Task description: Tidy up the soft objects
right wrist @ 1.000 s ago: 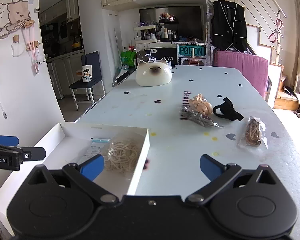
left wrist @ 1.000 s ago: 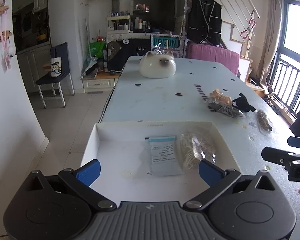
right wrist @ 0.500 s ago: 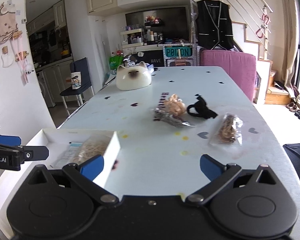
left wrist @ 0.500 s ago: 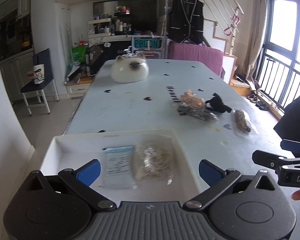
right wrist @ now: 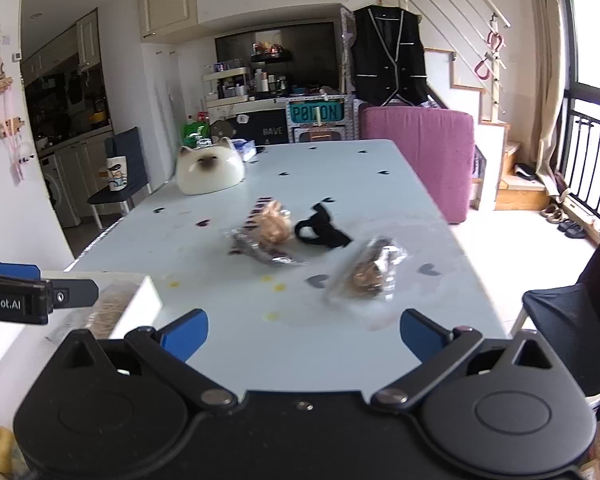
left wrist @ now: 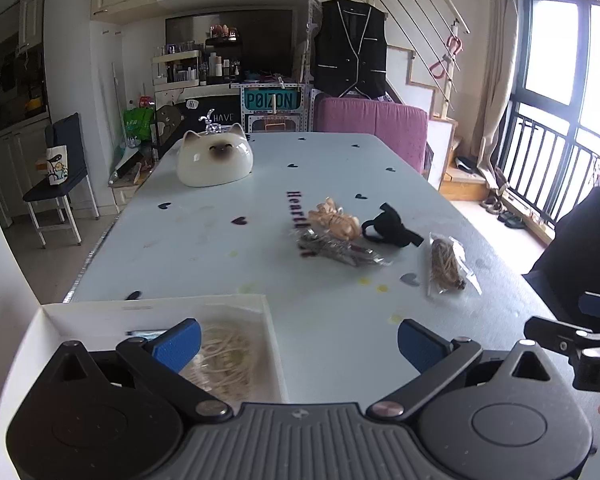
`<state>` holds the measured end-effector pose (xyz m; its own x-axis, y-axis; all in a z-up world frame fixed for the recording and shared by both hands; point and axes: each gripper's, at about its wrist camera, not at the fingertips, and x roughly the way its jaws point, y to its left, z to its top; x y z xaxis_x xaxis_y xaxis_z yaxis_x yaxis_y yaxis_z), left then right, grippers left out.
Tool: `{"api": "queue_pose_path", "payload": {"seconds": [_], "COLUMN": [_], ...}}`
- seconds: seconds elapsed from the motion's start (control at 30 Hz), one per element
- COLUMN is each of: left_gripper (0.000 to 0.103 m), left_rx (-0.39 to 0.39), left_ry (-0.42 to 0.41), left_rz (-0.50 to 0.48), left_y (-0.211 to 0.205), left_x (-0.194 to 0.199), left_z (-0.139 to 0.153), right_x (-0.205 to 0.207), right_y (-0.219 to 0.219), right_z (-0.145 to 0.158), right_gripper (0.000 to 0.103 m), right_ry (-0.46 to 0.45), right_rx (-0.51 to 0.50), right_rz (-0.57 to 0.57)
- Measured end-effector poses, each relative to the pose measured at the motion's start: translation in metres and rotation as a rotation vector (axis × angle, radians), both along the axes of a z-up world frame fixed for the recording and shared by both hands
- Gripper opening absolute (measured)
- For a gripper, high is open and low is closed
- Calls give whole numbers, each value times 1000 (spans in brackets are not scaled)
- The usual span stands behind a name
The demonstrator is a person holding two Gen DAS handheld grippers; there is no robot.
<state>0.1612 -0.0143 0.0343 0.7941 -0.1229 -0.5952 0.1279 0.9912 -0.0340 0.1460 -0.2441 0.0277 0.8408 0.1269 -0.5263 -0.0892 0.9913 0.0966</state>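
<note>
both tongs are spread wide with nothing between their blue pads: the left gripper (left wrist: 298, 344) hangs over the near right corner of the white box (left wrist: 160, 306), the right gripper (right wrist: 303, 334) over bare table (right wrist: 332, 168). a clear bag of brown bands (right wrist: 366, 272) lies just ahead of the right gripper, slightly right of its centre line, and well apart to the right of the left one (left wrist: 446, 266). only the left view looks into the box, where a bag of pale bands (left wrist: 224, 354) rests (partly behind the left pad). further out sit a beige scrunchie (left wrist: 334, 222), a crinkled silver packet (left wrist: 336, 248) touching it, and a black fabric piece (left wrist: 390, 230); a cat-face dome (left wrist: 214, 158) stands at the far end.
</note>
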Motion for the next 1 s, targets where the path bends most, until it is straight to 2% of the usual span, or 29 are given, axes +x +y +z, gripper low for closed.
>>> {"api": "queue_pose_path", "payload": {"seconds": [0.43, 0.57, 0.63, 0.67, 0.83, 1.0], "left_gripper": [101, 82, 75, 71, 63, 56], "left_rx": [-147, -230, -282, -305, -384, -402], "left_ry": [-25, 27, 67, 85, 157, 127], "left_rz": [36, 66, 93, 107, 155, 168], "left_y": [-56, -62, -60, -59, -53, -55], "left_x": [40, 63, 77, 84, 121, 147], "left_z": [-10, -22, -30, -34, -53, -63], "right_x": [27, 40, 47, 51, 72, 91], "right_y": [-66, -78, -84, -86, -96, -103], "right_z": [-8, -17, -23, -27, -48, -67], "right_gripper": [103, 102, 91, 89, 77, 71], "right_ry": [-7, -12, -10, -9, 8, 24], "right_rx": [-10, 22, 49, 67, 168, 232], "right_rz": [-71, -85, -87, -83, -85, -117]}}
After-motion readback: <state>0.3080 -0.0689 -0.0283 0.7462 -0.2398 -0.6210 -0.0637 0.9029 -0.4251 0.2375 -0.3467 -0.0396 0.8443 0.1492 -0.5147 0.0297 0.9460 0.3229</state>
